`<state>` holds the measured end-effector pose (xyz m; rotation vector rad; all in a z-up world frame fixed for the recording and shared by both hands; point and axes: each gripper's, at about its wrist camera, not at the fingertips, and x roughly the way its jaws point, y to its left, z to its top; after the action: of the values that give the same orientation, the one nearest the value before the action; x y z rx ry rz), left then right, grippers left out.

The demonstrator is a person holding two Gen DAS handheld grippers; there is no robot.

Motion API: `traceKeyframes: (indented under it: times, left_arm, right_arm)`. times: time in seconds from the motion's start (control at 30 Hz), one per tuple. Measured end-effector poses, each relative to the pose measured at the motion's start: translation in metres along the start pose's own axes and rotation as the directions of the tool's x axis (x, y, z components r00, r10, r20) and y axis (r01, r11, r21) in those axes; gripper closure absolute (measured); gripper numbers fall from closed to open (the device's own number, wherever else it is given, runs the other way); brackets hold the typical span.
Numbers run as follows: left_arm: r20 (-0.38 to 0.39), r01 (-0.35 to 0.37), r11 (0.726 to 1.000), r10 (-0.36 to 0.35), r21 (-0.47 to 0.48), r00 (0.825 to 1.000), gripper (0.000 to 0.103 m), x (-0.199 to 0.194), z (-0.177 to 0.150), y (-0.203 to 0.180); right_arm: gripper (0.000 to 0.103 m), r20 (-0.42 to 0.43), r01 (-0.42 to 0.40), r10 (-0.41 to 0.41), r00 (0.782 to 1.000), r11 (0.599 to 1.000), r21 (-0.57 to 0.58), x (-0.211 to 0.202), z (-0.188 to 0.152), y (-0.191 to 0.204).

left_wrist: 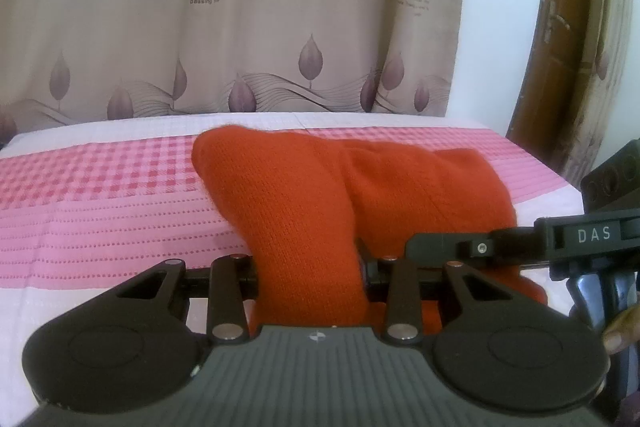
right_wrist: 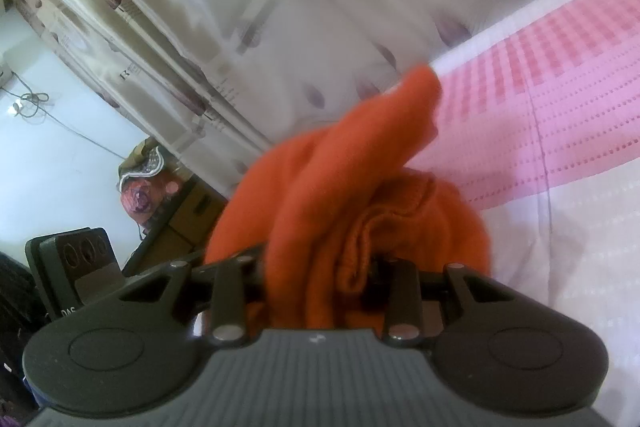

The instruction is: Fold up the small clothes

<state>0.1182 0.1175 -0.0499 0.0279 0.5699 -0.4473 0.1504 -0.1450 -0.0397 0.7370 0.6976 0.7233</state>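
Note:
An orange knitted garment [left_wrist: 320,187] lies bunched on a pink-and-white checked bed cover [left_wrist: 100,203]. My left gripper [left_wrist: 310,271] is shut on a thick fold of it, which rises between the jaws and hides the fingertips. The right gripper's black body [left_wrist: 520,239] reaches in from the right edge, touching the same garment. In the right wrist view the orange garment [right_wrist: 344,195] is gathered into folds, and my right gripper [right_wrist: 320,279] is shut on that bundle. Its fingertips are buried in the cloth. One end of the garment stretches away toward the bed's far edge.
A beige curtain [left_wrist: 248,27] printed with leaves and words hangs right behind the bed. A brown wooden door frame [left_wrist: 560,47] stands at the right. A hand [left_wrist: 622,335] shows at the right edge. Boxes and a bundle [right_wrist: 152,187] sit beside the bed.

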Motion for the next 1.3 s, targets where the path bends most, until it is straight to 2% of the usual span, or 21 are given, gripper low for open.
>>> traceKeyframes:
  times: [1.3]
  left_arm:
    - [-0.015, -0.006, 1.0, 0.006, 0.009, 1.0, 0.064, 0.041, 0.019, 0.015]
  right_arm:
    - [0.067, 0.021, 0.04, -0.04, 0.999, 0.999, -0.033, 0.016, 0.015, -0.015]
